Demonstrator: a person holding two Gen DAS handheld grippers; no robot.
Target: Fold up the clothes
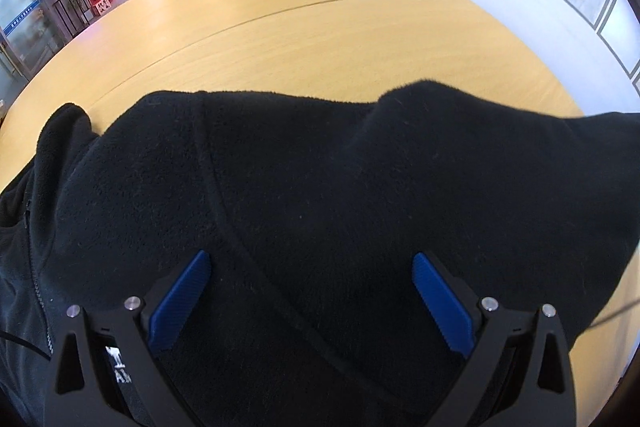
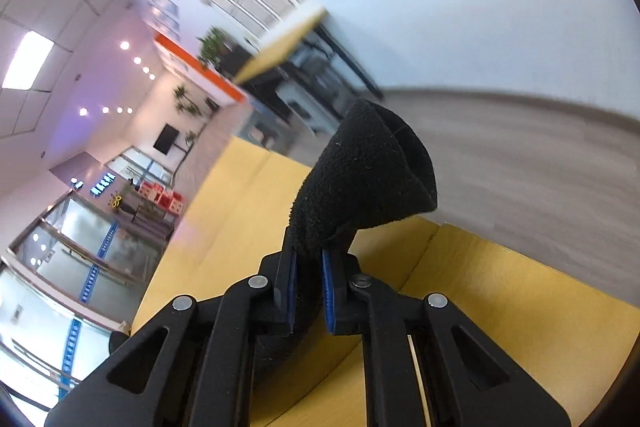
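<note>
Two hand-held grippers show, one in each wrist view; the left hand-held gripper (image 1: 311,301) stands wide open, its blue pads (image 1: 182,301) spread well apart above a black fleece jacket (image 1: 304,187), gripping nothing; whether the pads touch the cloth cannot be told; the jacket lies spread over the near part of the yellow desk (image 1: 320,35), its zipper (image 1: 38,279) at the near left; the right hand-held gripper (image 2: 309,263) is clamped on a bunched fold of the same black fleece (image 2: 360,171), which flares out past the fingertips above the desk, with the background blurred.
</note>
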